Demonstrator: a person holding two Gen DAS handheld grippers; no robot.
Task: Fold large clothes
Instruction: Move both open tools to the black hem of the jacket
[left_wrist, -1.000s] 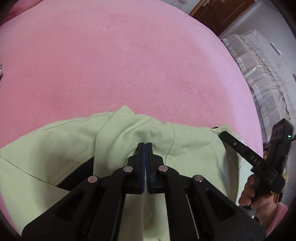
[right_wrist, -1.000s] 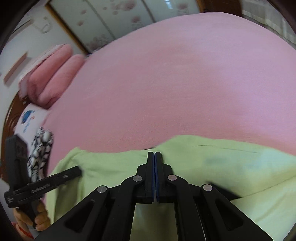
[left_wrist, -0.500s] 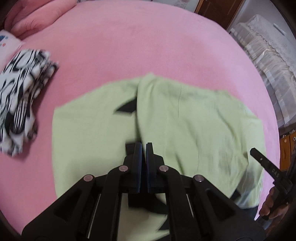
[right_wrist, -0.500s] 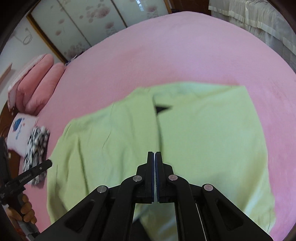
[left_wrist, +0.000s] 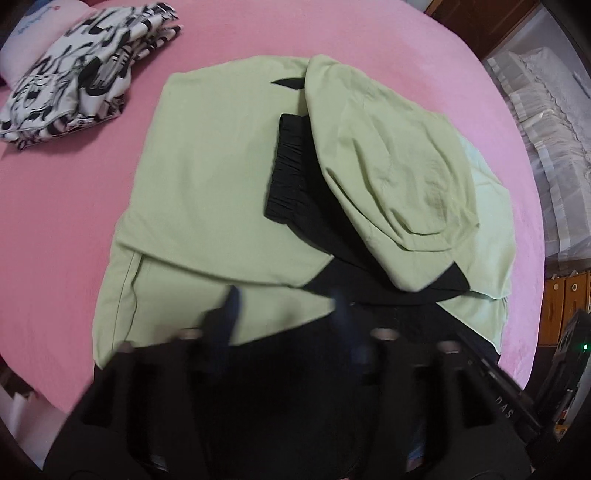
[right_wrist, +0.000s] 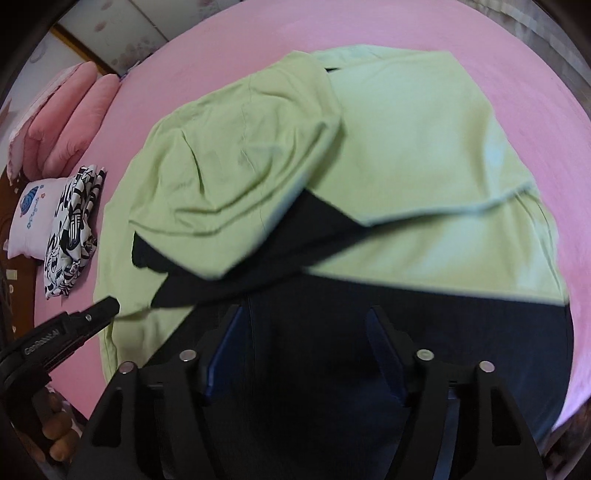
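Spreading apart with nothing between their fingers, your left tool and right tool hang over the soft, creased green garment with black lining, folded on the fuzzy pink bed.

A home bedroom: a wide bed under a pink sheet, pink pillows stacked at its head, folded printed clothes beside them, floral sliding wardrobe doors behind
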